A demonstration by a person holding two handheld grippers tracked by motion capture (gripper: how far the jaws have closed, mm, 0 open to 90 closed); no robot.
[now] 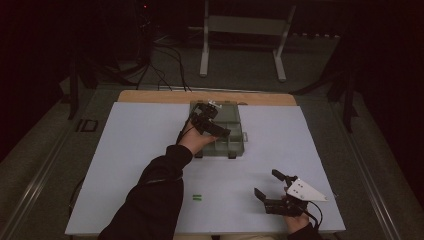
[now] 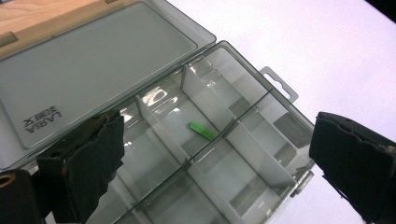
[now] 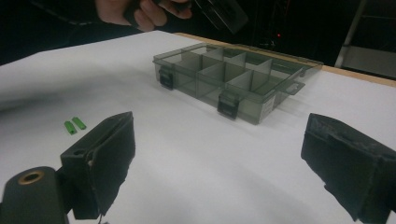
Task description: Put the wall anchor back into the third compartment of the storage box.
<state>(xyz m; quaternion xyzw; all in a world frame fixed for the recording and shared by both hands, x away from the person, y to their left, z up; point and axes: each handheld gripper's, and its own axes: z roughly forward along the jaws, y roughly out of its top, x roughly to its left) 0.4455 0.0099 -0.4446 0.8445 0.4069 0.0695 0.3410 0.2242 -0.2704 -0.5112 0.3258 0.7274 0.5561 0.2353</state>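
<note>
A: How was the room, and the bench?

B: The room was dark, with a metal stand (image 1: 243, 37) behind. The bench (image 1: 150, 145) had a white cover.

A: And the box?

B: The grey compartment box (image 1: 227, 132) lay open at the far middle. The left gripper (image 1: 212, 120) hovered over it, its jaws wide apart with nothing between them.

A: The right one?

B: The right gripper (image 1: 272, 186) was at the near right, also open and empty.

A: The green pieces?

B: One green piece (image 2: 202, 130) lay inside a compartment, under the left gripper. Two green pieces (image 1: 197, 198) lay on the cover, well apart from the box.
</note>
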